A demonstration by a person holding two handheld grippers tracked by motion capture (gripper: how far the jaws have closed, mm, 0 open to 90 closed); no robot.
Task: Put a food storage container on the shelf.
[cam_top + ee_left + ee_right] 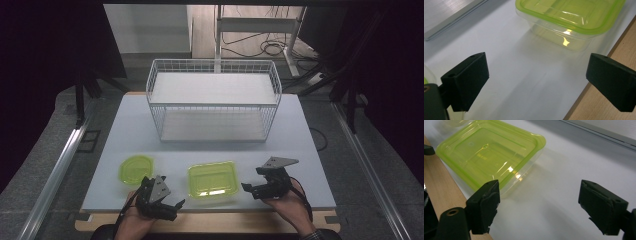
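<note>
A clear rectangular container with a green lid point(212, 181) sits near the front of the white table top point(300, 150). To its left lies a smaller round green-lidded container point(135, 169). My left gripper point(175, 208) is held at the front edge, left of the rectangular container point(569, 15), pointing toward it. In its own view the left gripper point(537, 67) is open, with bare table between the jaws. My right gripper point(251, 180) rests to the right of the container point(489, 152). The right gripper point(541, 192) is open too, and nothing is between its jaws.
A white wire basket point(213, 100) with an upper shelf stands at the back middle of the table. A wooden strip point(225, 220) runs along the table's front edge. Metal rails point(60, 165) flank the table on the floor.
</note>
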